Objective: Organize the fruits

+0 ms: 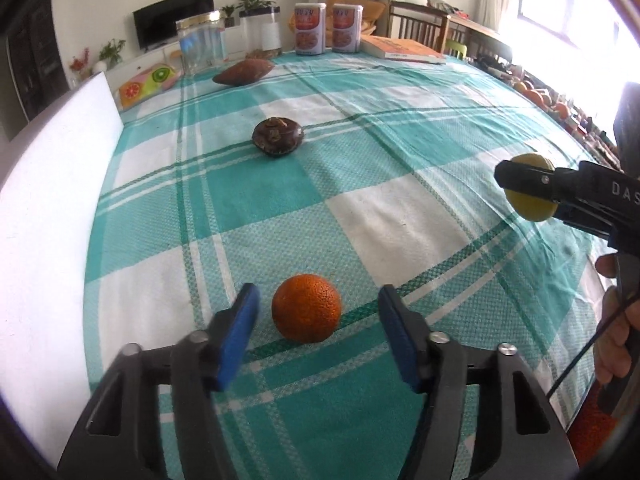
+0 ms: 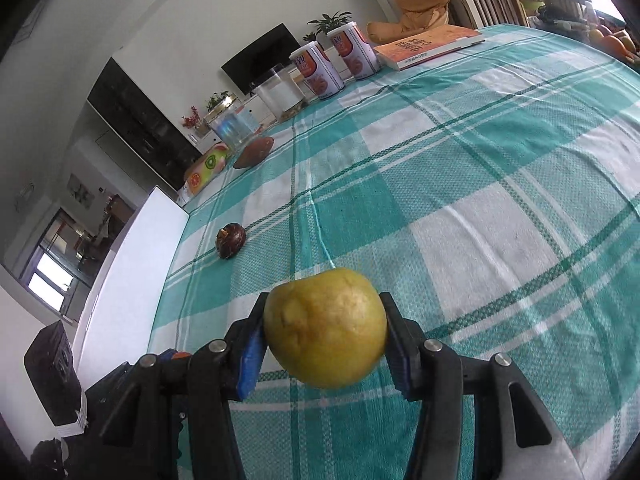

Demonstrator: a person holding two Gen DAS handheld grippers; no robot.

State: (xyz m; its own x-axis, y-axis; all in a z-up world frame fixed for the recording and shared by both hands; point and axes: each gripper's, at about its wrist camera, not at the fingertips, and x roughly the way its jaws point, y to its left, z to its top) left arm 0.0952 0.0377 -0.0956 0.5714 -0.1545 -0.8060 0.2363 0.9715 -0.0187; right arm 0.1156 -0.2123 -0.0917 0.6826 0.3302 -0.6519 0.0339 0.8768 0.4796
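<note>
Fruits sit apart: an orange (image 1: 306,307) rests on the counter (image 1: 400,208) between the spread pads of the released left claw (image 1: 318,330), probably lined up for a grab. The right claw (image 2: 325,334) is clenched on a pear (image 2: 325,330), held above the checked cloth. A mangosteen (image 1: 278,136) lies farther ahead.

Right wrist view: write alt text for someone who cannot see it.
The right gripper clamps a yellow-green pear between its blue pads, above a teal-and-white checked tablecloth. Farther off on the cloth lie a dark brown fruit and a reddish sweet potato, with two printed canisters and an orange book at the far edge.
</note>
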